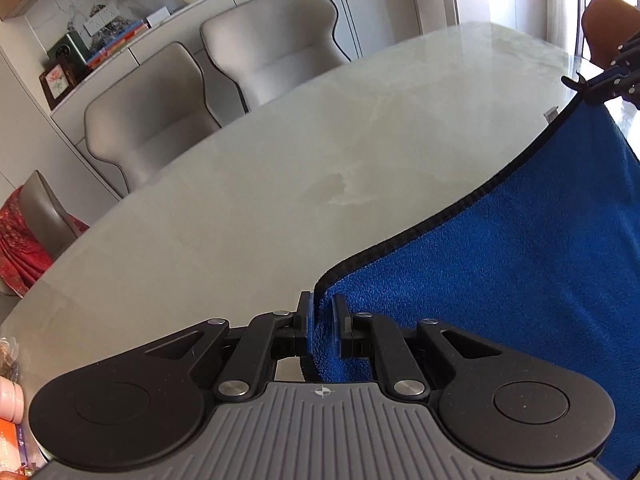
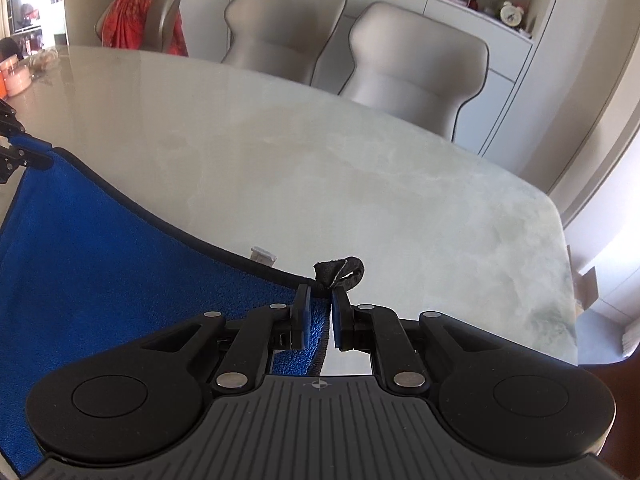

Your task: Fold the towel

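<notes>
A blue towel [image 1: 500,264] with black edging hangs stretched between my two grippers above the pale marble table [image 1: 280,168]. My left gripper [image 1: 323,312] is shut on one top corner of it. My right gripper [image 2: 321,304] is shut on the other top corner, where a black hanging loop [image 2: 340,274] sticks up past the fingertips. The towel [image 2: 100,248] fills the lower left of the right wrist view. Each gripper shows at the far edge of the other's view: the right gripper [image 1: 600,84] and the left gripper [image 2: 16,156]. The towel's lower part is hidden.
Two grey chairs [image 1: 208,80] stand at the table's far side, with a cabinet behind. A chair with a red cloth [image 2: 140,16] stands at the left end. Pink containers [image 2: 16,76] sit on the table's far left. A small white tag [image 2: 264,256] lies on the table.
</notes>
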